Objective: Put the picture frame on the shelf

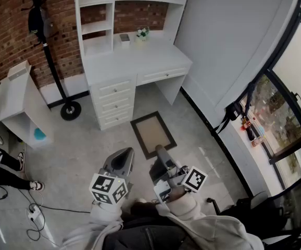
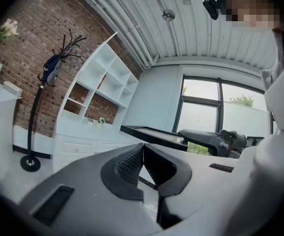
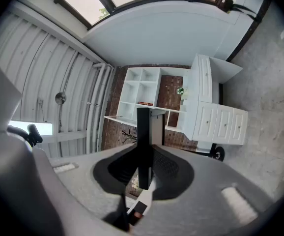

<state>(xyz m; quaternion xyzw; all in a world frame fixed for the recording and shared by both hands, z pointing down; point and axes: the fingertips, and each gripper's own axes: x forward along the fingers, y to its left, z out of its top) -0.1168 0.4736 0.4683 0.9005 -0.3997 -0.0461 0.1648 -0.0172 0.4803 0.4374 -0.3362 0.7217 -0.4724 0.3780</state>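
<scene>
Nearest the head camera are pale sleeves [image 1: 192, 212]. Ahead of them the left gripper [image 1: 123, 154] carries nothing, while the right gripper [image 1: 161, 152] grips the near edge of the picture frame [image 1: 153, 134]. It is a dark rectangle with a tan middle, held out flat over the grey floor [image 1: 88, 150] and well short of the shelf [image 1: 96, 26]. The white desk [image 1: 140, 61] with drawers sits under that shelf and bears a small plant [image 1: 142, 34]. A brick wall [image 1: 4, 30] lies behind, a coat stand [image 1: 49, 51] to its left, and windows [image 1: 280, 108] and an office chair [image 1: 296, 202] to the right. Left gripper view: the fingers [image 2: 127, 163] meet at the tips with nothing between them, and beyond them the frame shows as a thin level slab. Right gripper view: the fingers are clamped on the frame's edge, seen end-on as a dark bar, with the open shelf compartments beyond it. Judgement: the frame looks stiff, flat and fairly light, possibly glazed and so fragile. Pinched at one edge, it will lever against the grip, and smooth moulding may slip. A second hold by the free gripper on the far edge would steady it. The shelf boards look hard and smooth, so it should be set down gently and well back from the lip.
</scene>
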